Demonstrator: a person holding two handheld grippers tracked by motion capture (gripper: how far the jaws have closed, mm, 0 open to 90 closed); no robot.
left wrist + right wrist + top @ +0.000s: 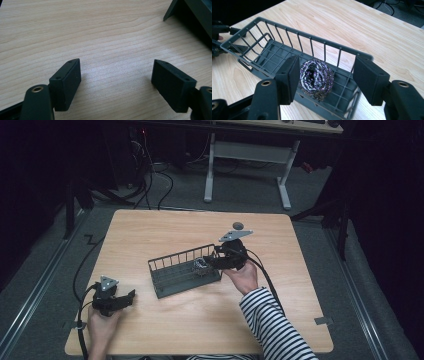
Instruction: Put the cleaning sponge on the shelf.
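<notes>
A dark grey wire basket lies in the middle of the wooden table. A metal scouring ball rests in its right end. My right gripper hovers over that end, open, its jaws either side of the ball with the left pad close to it. My left gripper sits low at the table's front left, open, with bare wood between its jaws. A corner of the basket shows at the upper right of the left gripper view.
A small dark round object lies on the table behind the right gripper. Cables trail from both grippers off the table edges. A white-legged desk stands beyond the far edge.
</notes>
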